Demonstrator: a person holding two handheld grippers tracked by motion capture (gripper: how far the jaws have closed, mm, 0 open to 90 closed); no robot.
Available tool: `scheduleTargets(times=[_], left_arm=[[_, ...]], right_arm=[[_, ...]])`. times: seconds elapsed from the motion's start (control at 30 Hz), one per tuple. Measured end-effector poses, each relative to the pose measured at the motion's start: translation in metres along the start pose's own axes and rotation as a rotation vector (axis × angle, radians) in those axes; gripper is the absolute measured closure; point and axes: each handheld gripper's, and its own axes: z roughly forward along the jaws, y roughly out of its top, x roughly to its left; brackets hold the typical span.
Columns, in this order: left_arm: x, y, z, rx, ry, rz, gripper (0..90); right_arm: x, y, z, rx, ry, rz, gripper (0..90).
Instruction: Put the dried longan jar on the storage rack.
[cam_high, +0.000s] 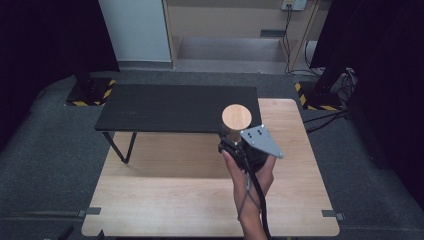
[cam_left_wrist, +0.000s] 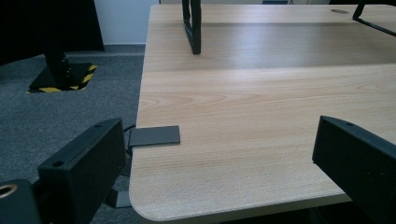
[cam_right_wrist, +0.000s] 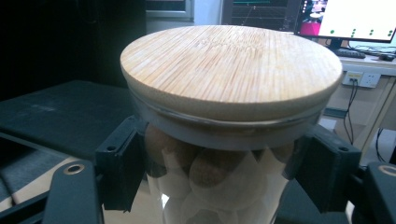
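Bamboo, pale and finely striped, forms the flat round lid (cam_right_wrist: 231, 70) of a clear glass jar (cam_right_wrist: 215, 186) seen close in the right gripper view, where the right gripper (cam_right_wrist: 224, 172) has its two blocky black jaws pressed against the glass on either side just under the lid's rim. Inside the jar lie rounded brown lumps among crinkled white paper. From the high view the same lid (cam_high: 236, 116) shows as a light disc held above the near edge of a matte black shelf (cam_high: 177, 107) that stands on thin dark legs over a light wooden table (cam_high: 200, 200) with rounded corners; a hand (cam_high: 250, 182) grips the gripper's body, a grey three-cornered plate (cam_high: 261, 140) on top and a black cable trailing back along the forearm. In the left gripper view the left gripper (cam_left_wrist: 219, 158) has its square-edged black jaws spread wide apart with nothing between them, low over the smooth wood grain near the table's corner, where a flat grey rectangular tab (cam_left_wrist: 154, 136) lies at the edge above speckled grey carpet (cam_left_wrist: 56, 121).
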Motion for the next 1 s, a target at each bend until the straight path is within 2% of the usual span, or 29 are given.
scheduleTargets(times=[0.1,0.17,0.33,0.5,0.8,1.0], left_arm=[[0.0,0.0,0.0,-0.003,0.002,-0.002,1.6],[0.0,0.001,-0.001,-0.004,0.005,-0.004,1.6],[0.001,0.0,-0.002,-0.005,0.016,-0.008,1.7],[0.002,-0.001,-0.002,-0.005,0.023,-0.017,1.7],[0.003,0.001,-0.001,-0.005,0.021,-0.015,1.7],[0.003,0.0,0.0,-0.005,0.019,-0.02,1.7]], right_arm=[[-0.01,0.009,0.02,0.024,0.008,0.01,25.9],[-0.015,0.013,0.033,0.036,-0.003,0.011,26.0],[-0.025,0.016,0.063,0.068,-0.03,0.012,25.9],[-0.032,0.014,0.089,0.123,-0.046,0.011,26.0],[-0.039,0.009,0.103,0.171,-0.057,0.011,25.9],[-0.042,0.002,0.104,0.161,-0.048,0.028,25.9]])
